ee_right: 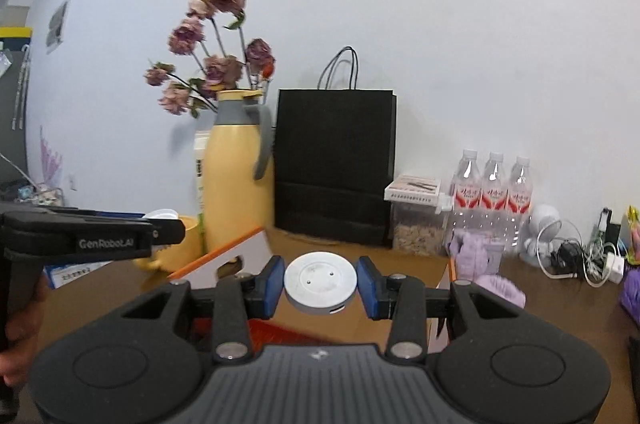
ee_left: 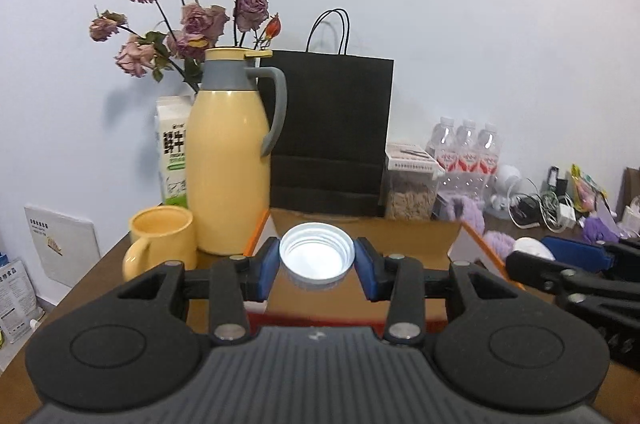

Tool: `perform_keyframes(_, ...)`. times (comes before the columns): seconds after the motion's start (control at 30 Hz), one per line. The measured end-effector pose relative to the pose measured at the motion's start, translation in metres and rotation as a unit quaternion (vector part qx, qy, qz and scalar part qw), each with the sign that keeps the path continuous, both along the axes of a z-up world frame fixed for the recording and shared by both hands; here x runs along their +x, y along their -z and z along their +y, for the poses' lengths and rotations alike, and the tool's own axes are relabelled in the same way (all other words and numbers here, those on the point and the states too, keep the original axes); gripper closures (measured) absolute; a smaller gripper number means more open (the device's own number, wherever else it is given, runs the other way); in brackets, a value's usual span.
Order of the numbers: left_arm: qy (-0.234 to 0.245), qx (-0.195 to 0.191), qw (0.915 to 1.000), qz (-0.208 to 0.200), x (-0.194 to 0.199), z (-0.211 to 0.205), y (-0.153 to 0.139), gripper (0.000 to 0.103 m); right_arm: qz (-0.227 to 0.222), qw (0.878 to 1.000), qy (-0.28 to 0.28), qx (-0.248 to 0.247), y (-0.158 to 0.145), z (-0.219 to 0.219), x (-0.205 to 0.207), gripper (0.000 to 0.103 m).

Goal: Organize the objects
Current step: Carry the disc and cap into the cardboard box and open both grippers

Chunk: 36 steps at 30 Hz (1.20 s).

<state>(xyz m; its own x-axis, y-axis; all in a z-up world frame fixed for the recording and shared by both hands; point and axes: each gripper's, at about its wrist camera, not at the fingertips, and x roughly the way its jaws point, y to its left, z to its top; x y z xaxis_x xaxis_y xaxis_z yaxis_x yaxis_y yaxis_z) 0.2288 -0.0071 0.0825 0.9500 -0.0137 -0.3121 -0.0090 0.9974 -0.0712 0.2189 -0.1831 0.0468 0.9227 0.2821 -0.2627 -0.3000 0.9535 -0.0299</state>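
My left gripper (ee_left: 316, 259) pinching a white threaded lid (ee_left: 317, 256), hollow side up, above an open cardboard box (ee_left: 372, 232), yellow jug (ee_left: 230, 160) close on the left, my right gripper (ee_right: 320, 283) clamping a flat round white puck (ee_right: 320, 282) above the box's orange-edged flap (ee_right: 224, 248), black paper bag (ee_right: 335, 164) behind.

White threaded lid (ee_left: 317, 256) between blue pads (ee_left: 269, 262). Pale grey round disc (ee_right: 320, 282) with two tiny dark dots. Pastel yellow thermos jug (ee_left: 230, 160) with grey collar and handle; matching yellow mug (ee_left: 162, 242). Faded mauve dried roses (ee_left: 200, 20), one orange-red bud. Plain black paper bag (ee_left: 332, 132). Red-and-white labels on clear water bottles (ee_right: 494, 196). Lilac fluffy cloth (ee_right: 474, 260). Brown table (ee_right: 560, 304).
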Motion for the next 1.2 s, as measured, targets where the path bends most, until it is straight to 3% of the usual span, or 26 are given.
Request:
perform_keyframes(0.3, -0.039, -0.025, 0.9982, 0.040, 0.077, -0.007, 0.016, 0.062, 0.077, 0.996, 0.033, -0.024, 0.021, 0.005, 0.102, 0.065)
perform_keyframes(0.43, -0.042, -0.013, 0.9964, 0.073, 0.102, -0.007, 0.031, 0.062, 0.126, 0.990, 0.050, -0.027, 0.042, -0.001, 0.126, 0.065)
perform_keyframes(0.67, -0.033, 0.007, 0.9946, 0.098, 0.111, -0.011, 0.049, 0.060, 0.161, 0.985, 0.050, -0.032, 0.061, -0.004, 0.135, 0.064)
perform_keyframes(0.7, -0.033, 0.008, 0.9947, 0.097, 0.110, -0.012, 0.049, 0.046, 0.162, 0.985, 0.051, -0.035, 0.062, -0.004, 0.135, 0.056)
perform_keyframes(0.73, -0.034, 0.007, 0.9947, 0.096, 0.109, -0.012, 0.048, 0.033, 0.163, 0.984, 0.054, -0.036, 0.062, -0.004, 0.134, 0.031)
perform_keyframes(0.77, -0.035, 0.005, 0.9953, 0.090, 0.108, -0.012, 0.047, 0.007, 0.162, 0.984, 0.057, -0.037, 0.061, -0.005, 0.132, 0.017)
perform_keyframes(0.8, -0.037, 0.005, 0.9960, 0.081, 0.106, -0.012, 0.046, 0.000, 0.157, 0.985, 0.060, -0.036, 0.060, -0.005, 0.131, 0.000)
perform_keyframes(1.2, -0.045, 0.002, 0.9969, 0.065, 0.101, -0.011, 0.038, 0.000, 0.133, 0.988, 0.070, -0.037, 0.047, -0.006, 0.123, 0.000)
